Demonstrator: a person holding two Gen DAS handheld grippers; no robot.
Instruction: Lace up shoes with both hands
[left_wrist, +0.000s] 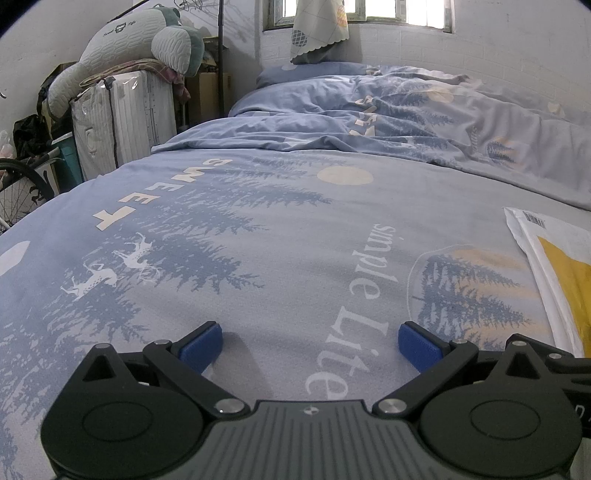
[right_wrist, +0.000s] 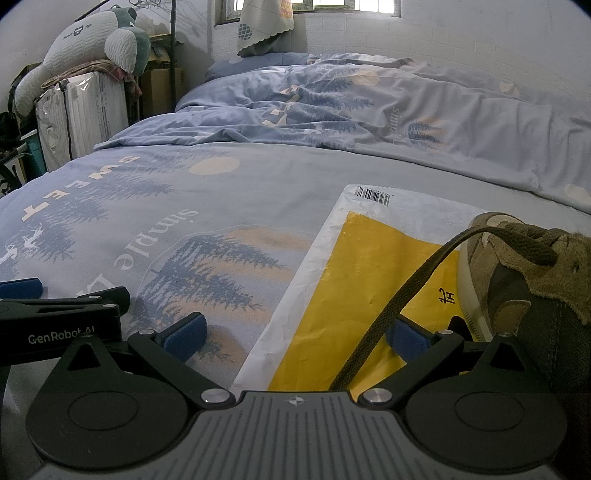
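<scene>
Right now my left tongs (left_wrist: 310, 341) gape empty over the bed (left_wrist: 280, 236); right tongs (right_wrist: 295, 334) gape too, brown lace (right_wrist: 402, 295) (from the shoe (right_wrist: 532, 280)) passing between, ungripped, above a yellow mailer (right_wrist: 369, 266).

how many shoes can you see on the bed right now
1. The shoe, olive-brown, sits on the yellow and white mailer bag at the right edge of the right wrist view, its lace trailing toward the right gripper. A second may lie out of frame.

Both wrist views sit low over the bed (left_wrist: 280, 236), facing its window end. They share the mailer (right_wrist: 369, 266), nearer in the right view.
</scene>
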